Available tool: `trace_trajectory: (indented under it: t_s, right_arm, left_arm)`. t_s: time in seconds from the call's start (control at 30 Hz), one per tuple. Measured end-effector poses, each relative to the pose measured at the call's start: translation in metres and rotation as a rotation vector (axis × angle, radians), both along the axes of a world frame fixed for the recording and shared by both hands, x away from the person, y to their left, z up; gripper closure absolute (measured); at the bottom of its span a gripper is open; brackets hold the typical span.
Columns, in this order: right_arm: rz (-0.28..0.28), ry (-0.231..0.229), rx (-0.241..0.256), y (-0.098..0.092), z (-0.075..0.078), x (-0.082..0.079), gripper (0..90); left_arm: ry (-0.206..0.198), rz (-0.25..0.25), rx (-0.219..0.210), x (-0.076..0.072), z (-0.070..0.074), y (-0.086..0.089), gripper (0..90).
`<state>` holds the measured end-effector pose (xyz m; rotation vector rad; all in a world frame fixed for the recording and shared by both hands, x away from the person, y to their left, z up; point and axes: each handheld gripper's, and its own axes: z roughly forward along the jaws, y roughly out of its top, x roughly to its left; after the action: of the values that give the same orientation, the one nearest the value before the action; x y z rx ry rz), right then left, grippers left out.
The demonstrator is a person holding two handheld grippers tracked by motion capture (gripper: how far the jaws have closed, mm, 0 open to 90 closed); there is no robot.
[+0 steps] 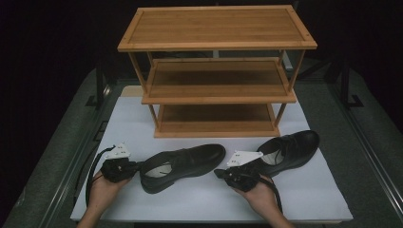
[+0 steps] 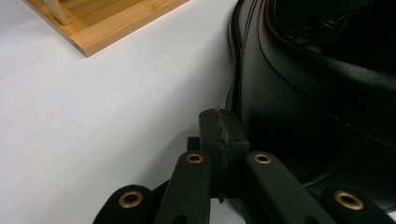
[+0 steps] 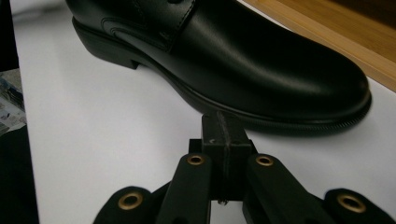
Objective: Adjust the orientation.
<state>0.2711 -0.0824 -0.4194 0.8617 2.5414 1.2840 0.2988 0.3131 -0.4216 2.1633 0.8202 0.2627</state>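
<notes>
Nearest, left gripper point(image 1: 135, 167) and right gripper point(image 1: 219, 174), jaws pressed together, empty. Two black shoes point(image 1: 190, 159) point(image 1: 294, 147) lying lengthwise left-right, toes right, before wooden rack point(image 1: 216, 71).

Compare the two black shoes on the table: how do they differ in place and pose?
The left shoe lies nearer the person, beside the left hand-held gripper; the right shoe sits farther back, closer to the wooden rack, beyond the right hand-held gripper. The left shoe lies flatter across the table; the right one angles more steeply away. Both are black, glossy, upright, toes pointing right.
</notes>
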Motion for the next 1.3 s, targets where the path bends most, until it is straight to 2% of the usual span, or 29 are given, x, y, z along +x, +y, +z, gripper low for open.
trace_trajectory:
  t_s: [0.27, 0.47, 0.6, 0.63, 0.97, 1.2, 1.3]
  right_arm:
    - [-0.005, 0.002, -0.007, 0.004, -0.003, 0.004, 89.6]
    - [-0.011, 0.006, 0.005, 0.007, -0.003, 0.009, 89.7]
    - [-0.014, -0.003, 0.005, 0.012, -0.002, 0.014, 89.6]
    - [-0.015, -0.011, 0.006, 0.015, -0.002, 0.017, 89.7]
    - [-0.058, -0.016, 0.017, 0.024, -0.002, 0.033, 89.7]
    - [-0.076, -0.023, 0.032, 0.024, -0.002, 0.040, 89.7]
    - [-0.094, -0.020, 0.031, 0.025, -0.002, 0.044, 89.7]
  left_arm:
    - [0.017, -0.038, -0.007, -0.007, 0.000, -0.004, 90.0]
    - [0.023, -0.087, -0.003, -0.018, 0.002, -0.012, 90.0]
    - [0.027, -0.109, -0.008, -0.023, 0.002, -0.016, 90.0]
    - [0.032, -0.128, -0.013, -0.026, 0.002, -0.019, 90.0]
    - [0.050, -0.182, -0.015, -0.032, 0.001, -0.032, 90.0]
    - [0.064, -0.235, -0.021, -0.036, 0.001, -0.043, 90.0]
    - [0.067, -0.271, -0.015, -0.040, 0.001, -0.053, 90.0]
